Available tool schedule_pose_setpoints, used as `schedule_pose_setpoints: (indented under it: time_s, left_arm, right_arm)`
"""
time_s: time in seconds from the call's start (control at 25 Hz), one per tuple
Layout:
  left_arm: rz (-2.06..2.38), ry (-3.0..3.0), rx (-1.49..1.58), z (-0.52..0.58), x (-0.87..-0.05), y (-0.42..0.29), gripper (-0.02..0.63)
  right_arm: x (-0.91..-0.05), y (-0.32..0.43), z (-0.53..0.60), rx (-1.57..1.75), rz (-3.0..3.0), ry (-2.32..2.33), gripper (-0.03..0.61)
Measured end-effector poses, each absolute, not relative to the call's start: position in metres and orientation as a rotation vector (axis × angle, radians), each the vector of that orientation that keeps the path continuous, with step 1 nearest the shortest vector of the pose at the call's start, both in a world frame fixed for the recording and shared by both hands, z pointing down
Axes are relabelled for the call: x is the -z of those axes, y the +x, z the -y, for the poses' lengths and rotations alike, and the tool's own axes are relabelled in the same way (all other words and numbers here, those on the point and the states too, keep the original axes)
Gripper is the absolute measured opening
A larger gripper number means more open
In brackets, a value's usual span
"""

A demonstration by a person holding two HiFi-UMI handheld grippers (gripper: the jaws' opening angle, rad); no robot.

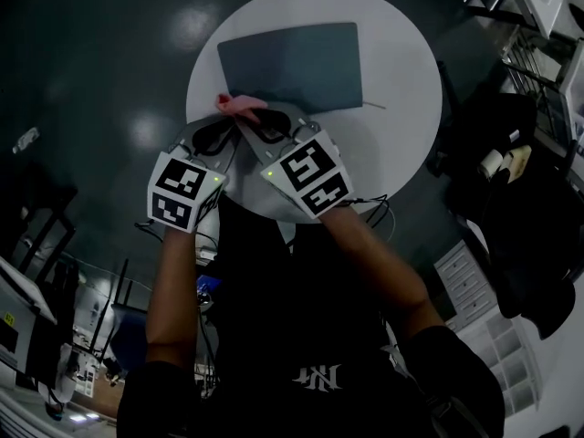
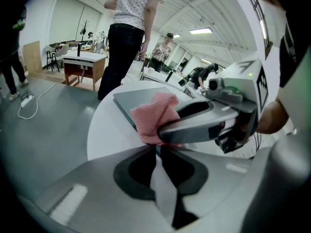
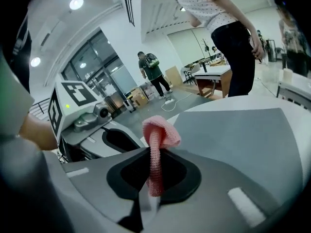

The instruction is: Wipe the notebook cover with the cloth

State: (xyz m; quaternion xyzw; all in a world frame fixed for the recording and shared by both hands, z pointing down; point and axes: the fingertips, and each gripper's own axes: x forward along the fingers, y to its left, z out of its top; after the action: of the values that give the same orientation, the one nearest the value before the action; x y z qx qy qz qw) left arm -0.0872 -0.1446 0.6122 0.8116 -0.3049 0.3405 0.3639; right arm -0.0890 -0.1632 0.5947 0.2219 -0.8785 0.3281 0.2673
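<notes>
Evidently sits at the readying step, with no wiping begun. Grips the pink cloth (image 3: 160,132) in the right gripper (image 3: 153,152), jaws closed on an upright strip, bunched end poking past the tips. Has the left gripper (image 2: 155,147) closed too, tips right at the cloth's lower edge; cannot tell whether nipping it. Hovers at the near left corner of the grey notebook (image 1: 292,65), flat on the round table (image 1: 401,126). Probably calls next for pressing the cloth onto the cover and sweeping across.

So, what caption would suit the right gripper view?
Right gripper pinches a pink cloth upright, the grey notebook lying just beyond on the white table.
</notes>
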Motion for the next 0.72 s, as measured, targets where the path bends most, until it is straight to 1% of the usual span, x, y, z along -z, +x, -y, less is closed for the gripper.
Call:
schedule_pose_setpoints:
  time_s: [0.24, 0.44, 0.72]
  left_arm:
    - [0.782, 2.072, -0.893, 0.144, -0.613, -0.085, 0.034]
    - [0.784, 2.075, -0.915, 0.143, -0.612, -0.084, 0.020]
    - [0.781, 2.069, -0.946, 0.143, -0.612, -0.083, 0.020]
  right_arm:
    - [-0.601, -0.063, 0.166, -0.842, 2.320, 0.659, 0.029]
    - [-0.602, -0.022, 0.176, -0.861, 2.290, 0.757, 0.031]
    - [-0.602, 0.034, 0.186, -0.847, 2.241, 0.856, 0.031]
